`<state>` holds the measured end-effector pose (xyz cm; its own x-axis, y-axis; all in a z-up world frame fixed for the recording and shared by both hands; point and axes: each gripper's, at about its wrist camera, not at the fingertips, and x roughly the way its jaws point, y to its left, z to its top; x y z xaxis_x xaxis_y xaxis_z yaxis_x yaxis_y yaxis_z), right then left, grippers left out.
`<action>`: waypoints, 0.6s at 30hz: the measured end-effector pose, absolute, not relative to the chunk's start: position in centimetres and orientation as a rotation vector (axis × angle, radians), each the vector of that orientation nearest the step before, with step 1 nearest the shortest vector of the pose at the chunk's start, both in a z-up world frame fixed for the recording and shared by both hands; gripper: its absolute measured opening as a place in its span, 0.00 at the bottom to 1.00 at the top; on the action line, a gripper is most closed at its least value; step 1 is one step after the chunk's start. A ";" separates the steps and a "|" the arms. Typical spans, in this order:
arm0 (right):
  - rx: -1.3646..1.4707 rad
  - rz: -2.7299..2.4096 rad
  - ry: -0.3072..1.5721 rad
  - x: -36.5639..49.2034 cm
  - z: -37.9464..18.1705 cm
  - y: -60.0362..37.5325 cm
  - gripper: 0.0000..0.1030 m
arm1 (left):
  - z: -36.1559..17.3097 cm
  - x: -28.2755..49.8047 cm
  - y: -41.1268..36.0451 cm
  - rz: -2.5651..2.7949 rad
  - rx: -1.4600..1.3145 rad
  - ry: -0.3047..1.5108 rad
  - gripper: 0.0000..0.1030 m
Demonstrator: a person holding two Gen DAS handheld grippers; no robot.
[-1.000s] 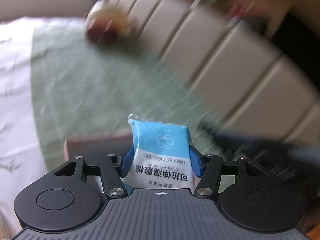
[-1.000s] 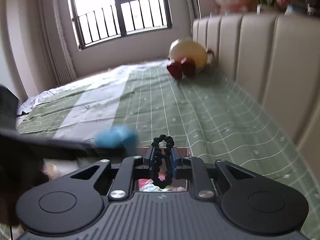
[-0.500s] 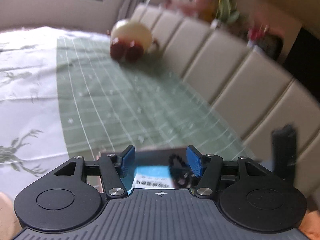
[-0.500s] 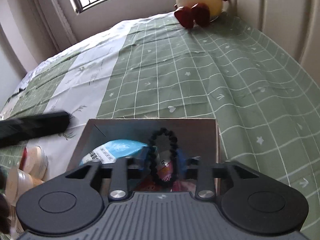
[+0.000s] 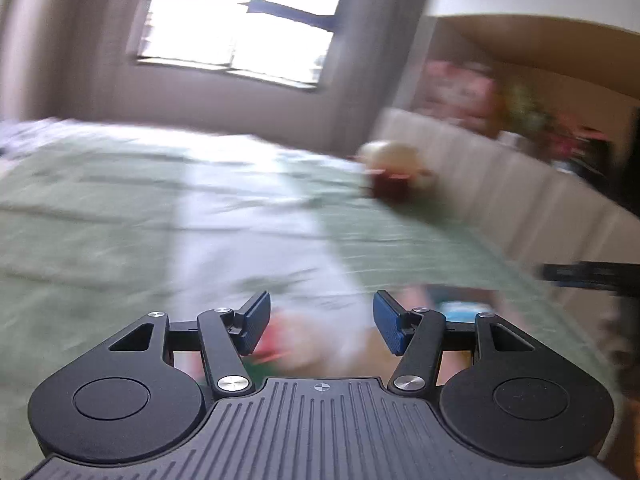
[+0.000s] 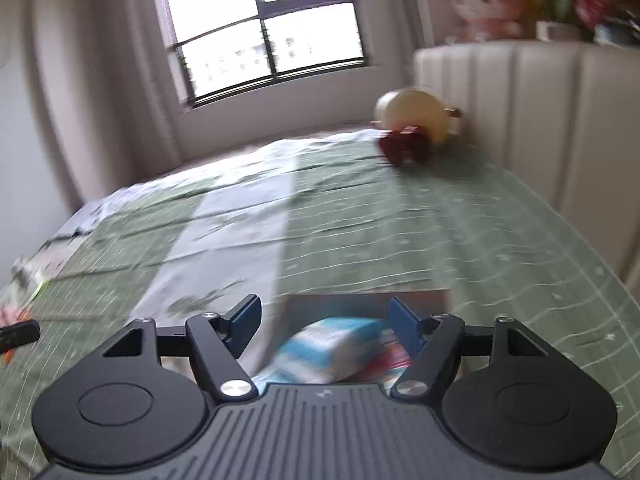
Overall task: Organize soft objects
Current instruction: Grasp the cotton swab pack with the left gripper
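Left claw (image 5: 321, 322): jaws spread wide, nothing between the blue pads (image 5: 256, 322). View heavily blurred. It hangs over the bed (image 5: 100, 220), green checked cover with a white strip running away ahead of the claw. Just below and between the pads, a red and pale smear (image 5: 276, 350); too blurred to say what it is. Past the right pad, low and to the right, a bit of light blue (image 5: 466, 310), probably the pack, well outside the jaws. Further right, a dark bar (image 5: 588, 274) enters from the frame edge; likely the other claw, cannot confirm. Far ahead and right, a cream plush (image 5: 394, 160) with red parts lies against the headboard (image 5: 520, 184).

Right claw (image 6: 324, 326): jaws also wide, holding nothing. Directly ahead and below it sits a box (image 6: 360, 300), open top, on the bed (image 6: 440, 232). The blue-and-white pack (image 6: 332, 350) lies inside the box, tilted, under the gap between the pads and nearer the right pad; not touching either as far as I can see. Something red and white (image 6: 390, 356) lies in the box just right of the pack, partly hidden behind the right finger. Far ahead and right, the cream plush (image 6: 416, 118) rests by the headboard (image 6: 560, 120). A pink plush (image 6: 488, 4) sits on top of the headboard.
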<state>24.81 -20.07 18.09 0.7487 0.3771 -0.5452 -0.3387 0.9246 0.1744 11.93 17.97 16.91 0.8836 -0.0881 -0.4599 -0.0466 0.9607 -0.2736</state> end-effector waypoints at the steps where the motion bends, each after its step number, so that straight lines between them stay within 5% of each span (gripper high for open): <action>1: 0.042 0.415 0.611 24.0 17.9 -18.5 0.70 | 16.1 11.1 19.5 0.027 -0.306 0.507 0.60; 7: -0.089 0.555 0.654 19.6 13.9 -9.3 0.71 | 11.0 7.2 23.6 0.172 -0.365 0.583 0.60; 18: -0.199 0.527 0.751 12.9 3.5 -3.6 0.71 | 4.7 6.5 19.3 0.203 -0.101 0.669 0.64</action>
